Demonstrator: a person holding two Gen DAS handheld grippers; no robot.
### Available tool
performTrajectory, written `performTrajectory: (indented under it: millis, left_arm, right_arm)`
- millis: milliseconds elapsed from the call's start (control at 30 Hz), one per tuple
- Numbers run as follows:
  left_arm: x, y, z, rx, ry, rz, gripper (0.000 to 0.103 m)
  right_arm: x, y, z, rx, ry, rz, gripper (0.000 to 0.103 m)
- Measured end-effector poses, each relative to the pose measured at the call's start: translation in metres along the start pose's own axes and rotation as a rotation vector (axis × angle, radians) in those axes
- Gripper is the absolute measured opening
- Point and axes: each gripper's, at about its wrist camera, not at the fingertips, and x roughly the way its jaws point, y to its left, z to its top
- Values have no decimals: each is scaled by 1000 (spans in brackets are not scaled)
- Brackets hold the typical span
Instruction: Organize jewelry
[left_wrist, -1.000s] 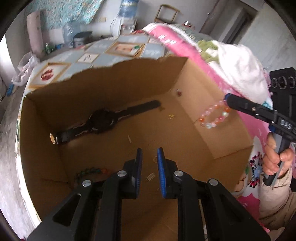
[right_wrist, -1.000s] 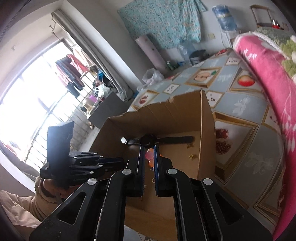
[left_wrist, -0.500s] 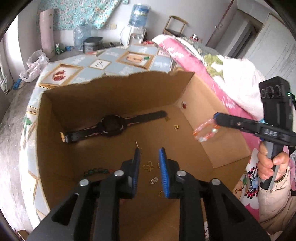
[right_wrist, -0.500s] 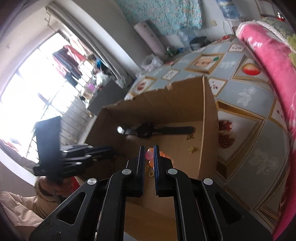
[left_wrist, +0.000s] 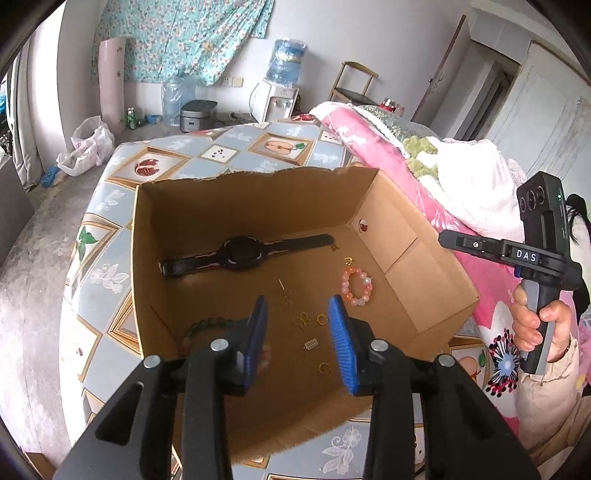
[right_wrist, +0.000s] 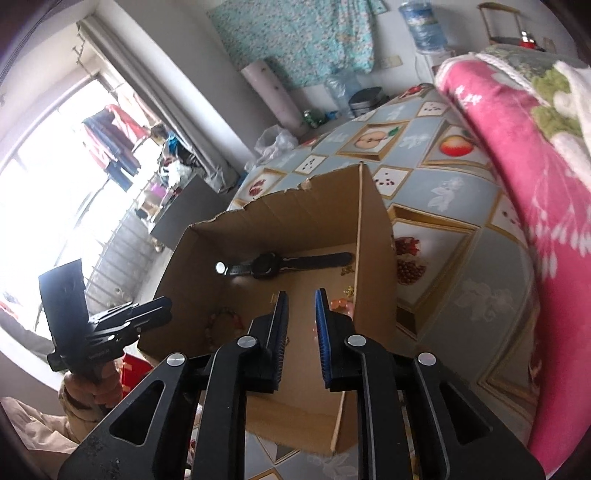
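**A:** Report the state of both grippers.

**B:** Left gripper (left_wrist: 298, 325): the jaws have just been opening and stand apart with nothing between them. Right gripper (right_wrist: 300, 314): the jaws have also just been opening; the gap is narrower and holds nothing.

**A:** Where is the jewelry?

**B:** All of it lies on the floor of the cardboard box (left_wrist: 255, 201). The pink bead bracelet (left_wrist: 357, 286) lies flat near the right-hand wall, free of either gripper. The watch (left_wrist: 243, 253) lies along the far wall, its strap running left to right. A green bead bracelet (left_wrist: 207, 326) sits in the near left corner, partly hidden behind the left gripper. Small gold rings (left_wrist: 322, 319) and a clasp are scattered between the left jaws and the pink bracelet.

**A:** Which relation governs the next move?

**B:** Judged from the left wrist view, the gold pieces lie directly ahead of and below the left jaws, which point down into the box. The right gripper is above the box's near right edge, closer to the pink bracelet. The left hand is therefore the nearer one for the small gold items.

**A:** Risk?

**B:** The rings are thin and flat, so a pinch may slip off them.
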Motion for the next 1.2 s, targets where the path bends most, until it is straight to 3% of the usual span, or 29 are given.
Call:
performTrajectory:
  millis: [100, 167, 233, 367, 500, 600, 933, 1133, 1200]
  left_arm:
    - [-8, -6, -6, 4, -30, 4, 45]
    - [-16, -10, -10, 0, -63, 19, 51]
    - [-27, -16, -14, 7, -111, 30, 56]
    - [-44, -27, -20, 3, -201, 81, 83]
    - [-54, -35, -23, -2, -219, 99, 91]
    - [-62, -40, -26, -6, -229, 111, 96]
    - [-82, -52, -44, -37, -269, 220, 98]
    - [-80, -66, -54, 9, -252, 391, 98]
    - [-78, -68, -56, 22, -241, 413, 98]
  right_arm:
    - [-9, 9, -8, 5, -40, -25, 21]
    - [-18, 21, -15, -21, -90, -67, 29]
    - [-28, 40, -26, -75, -151, -118, 47]
    - [-37, 72, -43, -170, -208, -207, 62]
    - [-48, 95, -54, -260, -277, -314, 79]
    - [-55, 102, -58, -281, -316, -346, 88]
    - [-64, 106, -68, -259, -349, -401, 95]
    - [-70, 106, -82, -247, -369, -464, 95]
    - [-72, 108, -86, -258, -383, -492, 95]
